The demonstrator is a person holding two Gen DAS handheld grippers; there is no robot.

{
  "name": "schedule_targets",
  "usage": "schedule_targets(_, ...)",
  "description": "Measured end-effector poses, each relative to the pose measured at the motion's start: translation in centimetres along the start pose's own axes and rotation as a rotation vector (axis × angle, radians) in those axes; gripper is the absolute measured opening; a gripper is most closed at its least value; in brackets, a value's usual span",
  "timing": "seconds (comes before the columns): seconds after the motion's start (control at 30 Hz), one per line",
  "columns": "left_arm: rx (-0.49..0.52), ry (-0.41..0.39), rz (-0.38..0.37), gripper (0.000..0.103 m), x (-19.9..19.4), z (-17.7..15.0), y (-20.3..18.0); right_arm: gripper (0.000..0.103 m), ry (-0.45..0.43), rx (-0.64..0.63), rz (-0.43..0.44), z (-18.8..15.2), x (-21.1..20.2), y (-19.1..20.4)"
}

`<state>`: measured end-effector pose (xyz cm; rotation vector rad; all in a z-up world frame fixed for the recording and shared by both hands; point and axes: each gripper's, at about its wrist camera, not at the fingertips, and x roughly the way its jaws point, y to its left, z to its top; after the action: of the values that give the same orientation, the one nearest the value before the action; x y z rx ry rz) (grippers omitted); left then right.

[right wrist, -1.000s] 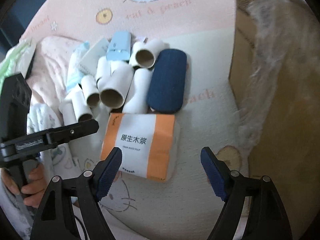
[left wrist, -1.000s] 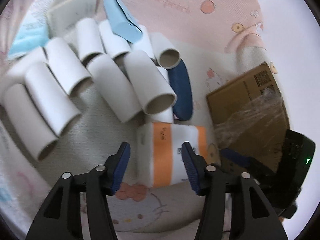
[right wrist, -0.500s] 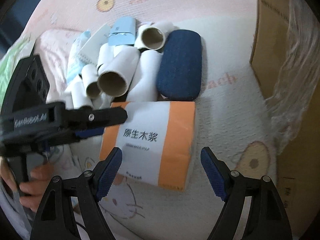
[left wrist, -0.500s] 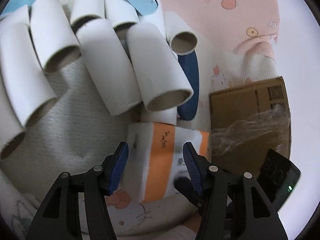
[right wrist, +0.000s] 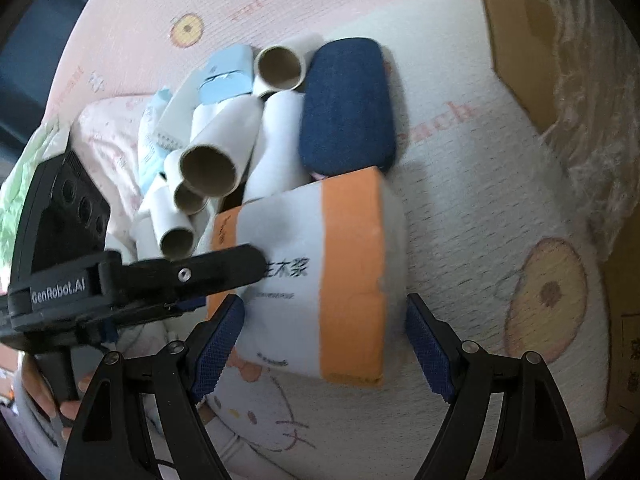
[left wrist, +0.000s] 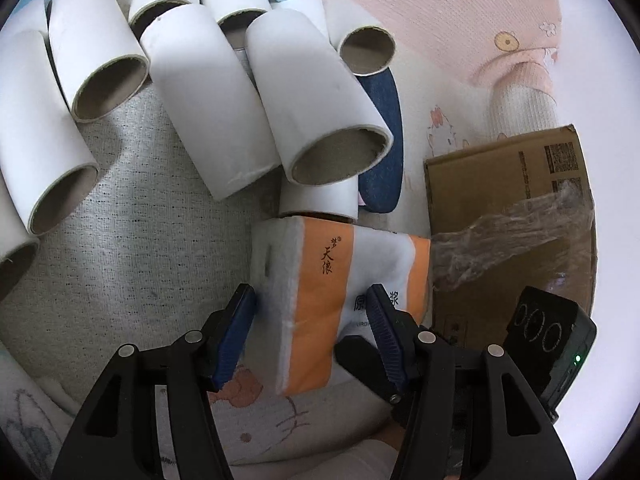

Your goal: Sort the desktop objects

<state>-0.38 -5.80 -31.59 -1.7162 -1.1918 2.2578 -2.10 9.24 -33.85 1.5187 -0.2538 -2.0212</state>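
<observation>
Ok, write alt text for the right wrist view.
An orange-and-white plastic-wrapped tissue pack lies on a pink cartoon-print mat between the open blue-padded jaws of the right gripper, with the black left gripper reaching onto it from the left. Behind it are white cardboard tubes and a navy oval case.

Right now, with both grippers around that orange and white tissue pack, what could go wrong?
The tissue pack is soft and already tilted, so two grippers squeezing could crumple or twist it. The left gripper straddles only one end, so it may slip. Cardboard tubes lean right behind; lifting could topple them.
</observation>
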Motion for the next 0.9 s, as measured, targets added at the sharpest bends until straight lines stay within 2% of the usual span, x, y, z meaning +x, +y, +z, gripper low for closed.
schedule_targets(0.13, 0.080, -0.028, 0.067, 0.061, -0.6, -0.6, -1.1, 0.081, -0.001, -0.053, -0.011, -0.4, 0.0, 0.9)
schedule_targets(0.3, 0.209, -0.113, 0.130, 0.061, -2.5, -1.9, -3.3, 0.081, -0.004, -0.119, -0.012, -1.1, -0.2, 2.0)
schedule_targets(0.63, 0.299, -0.257, 0.109, 0.061, -7.3, -2.9, -6.5, 0.081, -0.134, -0.327, -0.063, -2.0, -4.7, 5.5)
schedule_targets(0.8, 0.376, -0.351, 0.081, 0.061, -10.1, -2.7, -10.6, 0.081, -0.193, -0.465, -0.137, -1.7, -7.7, 7.3)
schedule_targets(0.9, 0.445, -0.392, 0.063, 0.061, -11.5, -2.8, -13.1, 0.081, -0.281, -0.488, -0.175, -1.5, -10.1, 7.8)
